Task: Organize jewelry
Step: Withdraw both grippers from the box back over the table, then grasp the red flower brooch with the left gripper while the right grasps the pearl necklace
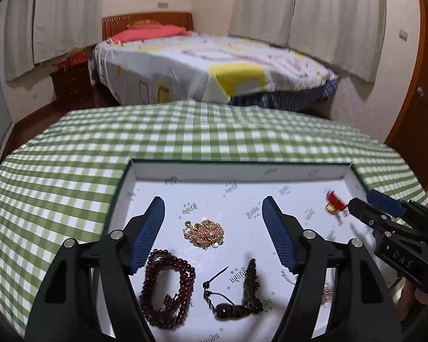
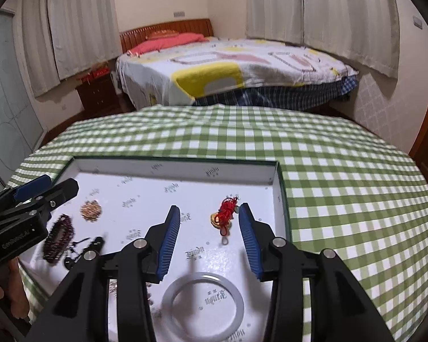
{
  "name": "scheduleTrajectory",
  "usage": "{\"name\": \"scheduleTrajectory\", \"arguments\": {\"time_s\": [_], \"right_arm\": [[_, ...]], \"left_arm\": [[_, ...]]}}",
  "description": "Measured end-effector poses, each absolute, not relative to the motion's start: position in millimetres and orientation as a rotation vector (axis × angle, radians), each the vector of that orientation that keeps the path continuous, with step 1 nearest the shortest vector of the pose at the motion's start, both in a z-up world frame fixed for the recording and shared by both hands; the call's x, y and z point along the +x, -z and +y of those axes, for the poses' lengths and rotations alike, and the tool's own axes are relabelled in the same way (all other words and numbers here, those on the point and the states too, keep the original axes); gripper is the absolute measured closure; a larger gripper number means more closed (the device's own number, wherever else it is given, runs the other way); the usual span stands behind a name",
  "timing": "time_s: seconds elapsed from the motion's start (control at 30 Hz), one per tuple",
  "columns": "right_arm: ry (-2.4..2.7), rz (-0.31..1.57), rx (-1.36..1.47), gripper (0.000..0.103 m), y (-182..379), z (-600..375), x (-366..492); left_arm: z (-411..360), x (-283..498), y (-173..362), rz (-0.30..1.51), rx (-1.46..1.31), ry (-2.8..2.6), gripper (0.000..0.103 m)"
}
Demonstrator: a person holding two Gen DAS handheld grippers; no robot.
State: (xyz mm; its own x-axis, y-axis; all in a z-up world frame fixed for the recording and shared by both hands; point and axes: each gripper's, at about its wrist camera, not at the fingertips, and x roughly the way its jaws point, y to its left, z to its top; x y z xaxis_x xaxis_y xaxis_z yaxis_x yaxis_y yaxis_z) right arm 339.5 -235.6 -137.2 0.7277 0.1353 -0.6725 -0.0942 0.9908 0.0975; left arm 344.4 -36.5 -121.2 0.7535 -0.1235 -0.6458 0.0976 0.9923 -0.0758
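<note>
A shallow white tray (image 1: 236, 171) lies on a green checked tablecloth. In it are a heap of gold chain (image 1: 204, 233), a dark red bead string (image 1: 168, 285), and a dark pendant with a cord and green tassel (image 1: 236, 296). My left gripper (image 1: 213, 202) hovers open above the gold chain and holds nothing. At the tray's right lies a red cord with a gold charm (image 2: 225, 216). My right gripper (image 2: 209, 208) is open over it, the cord close to the right finger and not pinched. A silver bangle (image 2: 202, 305) lies nearer to me.
The tablecloth (image 2: 342, 199) spreads wide to the right of the tray and behind it. A bed (image 2: 242, 68) and a dark nightstand (image 2: 97, 94) stand beyond the table. In the right wrist view a hand (image 2: 11, 290) holds the left gripper (image 2: 60, 186).
</note>
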Motion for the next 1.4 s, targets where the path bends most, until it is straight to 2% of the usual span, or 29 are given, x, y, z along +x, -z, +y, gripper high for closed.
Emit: {"name": "scheduleTrajectory", "arguments": {"time_s": [0.23,0.53,0.93,1.33,1.4], "right_arm": [[-0.137,0.672,0.065,0.06,115.9,-233.8,297.6],[-0.146,0.632,0.059,0.059,117.1,-228.8,239.1],[-0.175,0.683,0.056,0.059,153.0,-217.7,198.3],[-0.198,0.822,0.029,0.059,185.1,-201.7,208.3],[-0.193,0.845,0.021,0.056,188.5,-201.6,211.5]], "left_arm": [[-28.0,295.6,93.2,0.601,-0.062,0.101,0.032],[-12.5,235.7,94.0,0.538,-0.068,0.066,0.031],[-3.2,189.3,117.6,0.584,-0.046,0.03,0.031],[2.7,181.4,142.9,0.679,-0.057,0.024,0.031],[0.8,182.0,145.6,0.686,-0.054,0.028,0.031]]}}
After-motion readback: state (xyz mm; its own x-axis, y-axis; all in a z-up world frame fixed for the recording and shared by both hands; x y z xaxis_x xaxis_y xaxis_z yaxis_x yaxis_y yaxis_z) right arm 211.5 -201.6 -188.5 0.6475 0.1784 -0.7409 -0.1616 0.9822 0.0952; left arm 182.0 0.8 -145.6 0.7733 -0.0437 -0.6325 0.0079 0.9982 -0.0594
